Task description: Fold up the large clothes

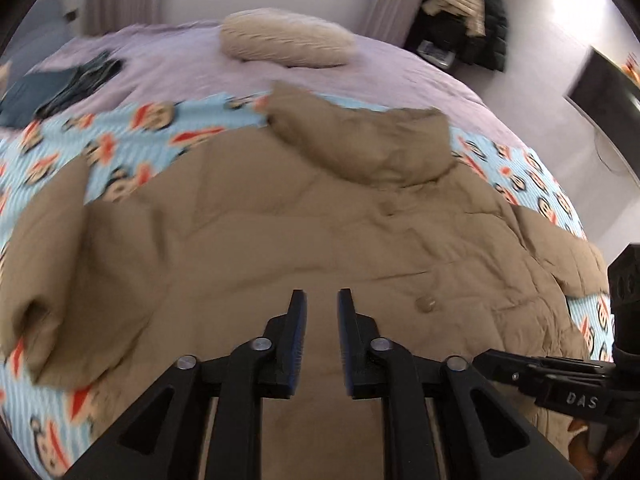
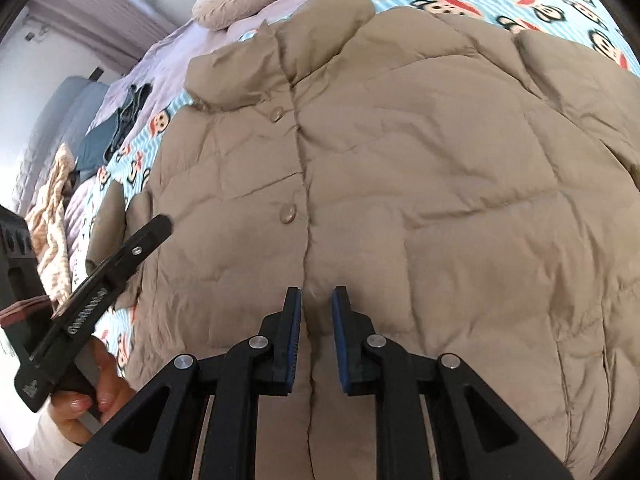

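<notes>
A tan puffer jacket lies spread front-up on the bed, its collar toward the pillow and its buttons closed. My left gripper hovers over the jacket's lower front, open, with nothing between its blue pads. In the right wrist view the same jacket fills the frame. My right gripper hangs over its button placket, jaws slightly apart and empty. The left gripper, held by a hand, is at the jacket's left hem. The right gripper shows at the left view's right edge.
A blue monkey-print blanket covers the bed under the jacket. A beige pillow and folded dark clothes lie farther back. More clothes hang in the corner. A crumpled beige cloth lies at the bed's left side.
</notes>
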{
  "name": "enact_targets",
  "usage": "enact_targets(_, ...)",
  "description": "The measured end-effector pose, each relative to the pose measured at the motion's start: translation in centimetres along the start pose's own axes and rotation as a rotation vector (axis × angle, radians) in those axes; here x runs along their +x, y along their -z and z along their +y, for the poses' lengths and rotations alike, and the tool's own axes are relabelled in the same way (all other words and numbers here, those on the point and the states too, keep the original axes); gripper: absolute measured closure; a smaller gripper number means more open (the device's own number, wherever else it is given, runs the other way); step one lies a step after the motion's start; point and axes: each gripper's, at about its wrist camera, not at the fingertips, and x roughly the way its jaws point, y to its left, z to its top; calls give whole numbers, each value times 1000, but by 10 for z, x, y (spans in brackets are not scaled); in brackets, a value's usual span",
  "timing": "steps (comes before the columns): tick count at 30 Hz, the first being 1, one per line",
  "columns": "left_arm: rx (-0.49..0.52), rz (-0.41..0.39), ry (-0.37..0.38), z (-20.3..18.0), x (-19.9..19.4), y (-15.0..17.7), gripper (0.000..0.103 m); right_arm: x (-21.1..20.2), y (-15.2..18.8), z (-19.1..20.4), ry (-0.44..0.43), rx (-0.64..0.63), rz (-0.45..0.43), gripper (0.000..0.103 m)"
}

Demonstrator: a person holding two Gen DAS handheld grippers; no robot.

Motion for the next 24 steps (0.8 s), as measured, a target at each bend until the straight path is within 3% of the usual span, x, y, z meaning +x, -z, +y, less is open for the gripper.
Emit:
enact_targets(1,-44,-12,-26,13,-9,3,26,4,-2,6,-13,-8,4,81)
enact_targets(2,-77,-51,-46,26,-20,6,8,6,-4,10,-28,-17,6,68)
enact_targets(3,-101,-91,-57,36,-31,10,8,6,-3,13,-36,-30,4,59)
enact_targets(4,-114,-100,-48,45,-41,11,8,7,-3,20,-39,-51,-4,45)
enact_targets(5,-134,-91,-40,57,-48,12,8,9,-3,31,-37,-80,-14,38)
enact_targets(8,-285,-109,-21,98,-67,19,8,15,4,43,-5,-125,-8,38)
enact_targets(12,-621,-139,48,173,-78,40,8,17,8,40,13,-120,4,38)
enact_targets(14,-733,-160,60,200,-80,51,9,17,9,37,19,-114,11,38)
enact_targets(21,-878,-159,107,249,-51,58,9,13,16,37,48,-126,7,38)
enact_targets(22,-887,-169,117,252,-47,55,16,11,16,38,55,-128,1,38)
enact_targets(24,-881,-165,132,256,-40,48,60,8,16,41,62,-130,-9,38)
